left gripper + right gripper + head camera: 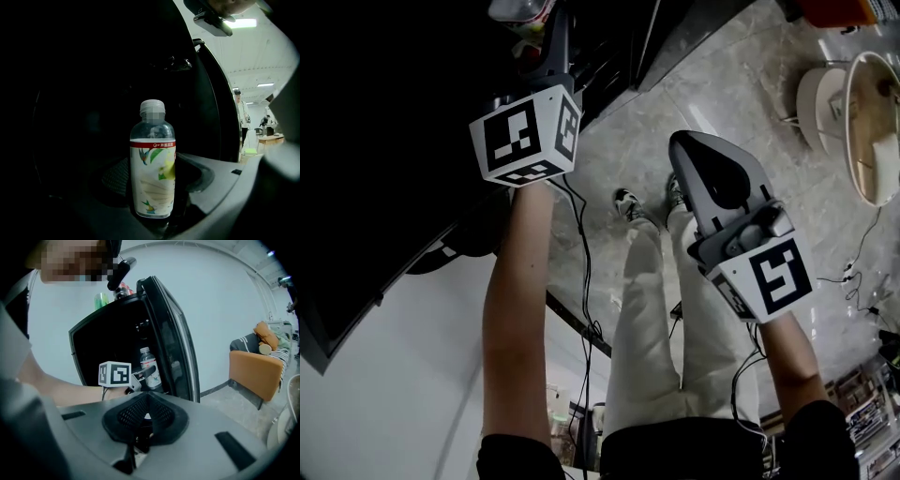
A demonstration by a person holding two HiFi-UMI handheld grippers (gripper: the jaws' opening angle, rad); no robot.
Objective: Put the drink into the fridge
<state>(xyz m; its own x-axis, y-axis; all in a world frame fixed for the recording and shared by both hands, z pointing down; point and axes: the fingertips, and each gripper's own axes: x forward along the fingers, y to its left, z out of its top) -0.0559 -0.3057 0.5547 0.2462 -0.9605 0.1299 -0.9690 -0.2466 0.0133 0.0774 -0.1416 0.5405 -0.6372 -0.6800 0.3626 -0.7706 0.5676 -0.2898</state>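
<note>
Drink bottle (pixel 152 173), clear, white-capped, with a red band and bird label, is sitting upright, clamped in the left gripper (pixel 149 372) inside the dark fridge (pixel 103 348), whose whole cabinet only the right gripper view is showing, while the right gripper (pixel 143 416) is hanging closed and empty.

I have the left arm (pixel 520 309) stretched straight out ahead, forearm bare, wrist unbent. The left tongs (pixel 548 56) point about level, and their marker cube (pixel 525 136) sits just behind them at the wrist. Their jaws are clamped on the lower body of a bottle (pixel 152 164), which stands upright between the pads. The right tongs (pixel 703 164) hang back behind the left tongs and off to their right, nose tipped a little downward. Their jaws are pressed together with nothing between them. Their own cube (pixel 769 277) is at the rear, over the right forearm (pixel 792 366), which is drawn in closer to my body.
</note>
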